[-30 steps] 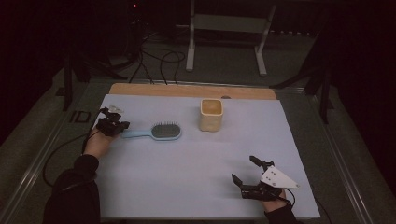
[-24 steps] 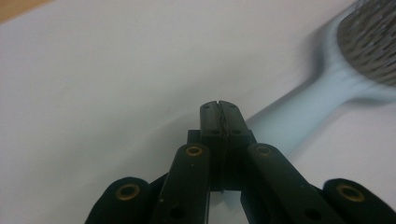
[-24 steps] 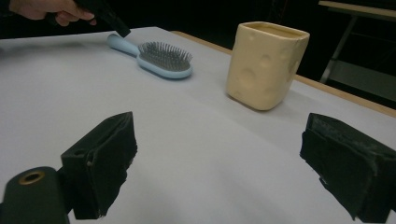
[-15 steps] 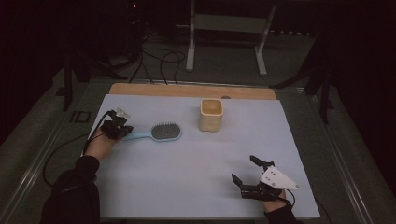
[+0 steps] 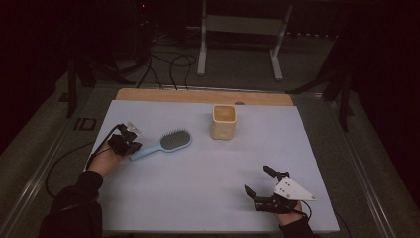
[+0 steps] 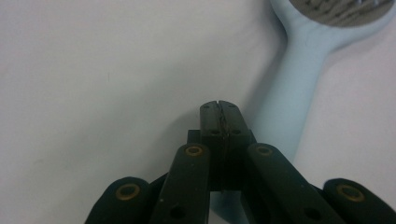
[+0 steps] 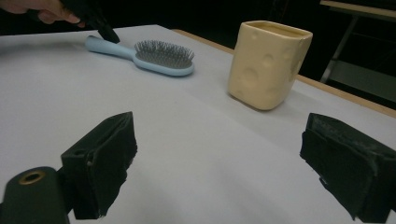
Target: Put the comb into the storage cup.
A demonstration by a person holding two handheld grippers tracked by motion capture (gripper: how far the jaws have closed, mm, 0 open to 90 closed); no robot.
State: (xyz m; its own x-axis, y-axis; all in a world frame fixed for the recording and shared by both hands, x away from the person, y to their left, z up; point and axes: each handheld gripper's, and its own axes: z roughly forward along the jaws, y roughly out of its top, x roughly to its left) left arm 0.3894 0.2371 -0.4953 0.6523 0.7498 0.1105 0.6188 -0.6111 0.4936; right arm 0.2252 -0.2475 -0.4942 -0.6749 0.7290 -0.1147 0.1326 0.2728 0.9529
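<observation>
The left gripper (image 5: 130, 145), jaws clenched on nothing, has slid up beside the handle end of the blue hairbrush (image 5: 166, 144) lying left of the yellow cup (image 5: 224, 121). It must open before any grasp. The right gripper (image 5: 258, 185) rests spread wide, empty.

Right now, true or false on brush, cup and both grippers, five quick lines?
1. The left gripper has its jaws shut, nothing between them: true.
2. The hairbrush is in the cup: false, it lies flat on the table, apart from the cup.
3. The cup stands upright: true.
4. The right gripper holds the cup: false, its jaws are open and empty.
5. The brush is red: false, light blue.
</observation>
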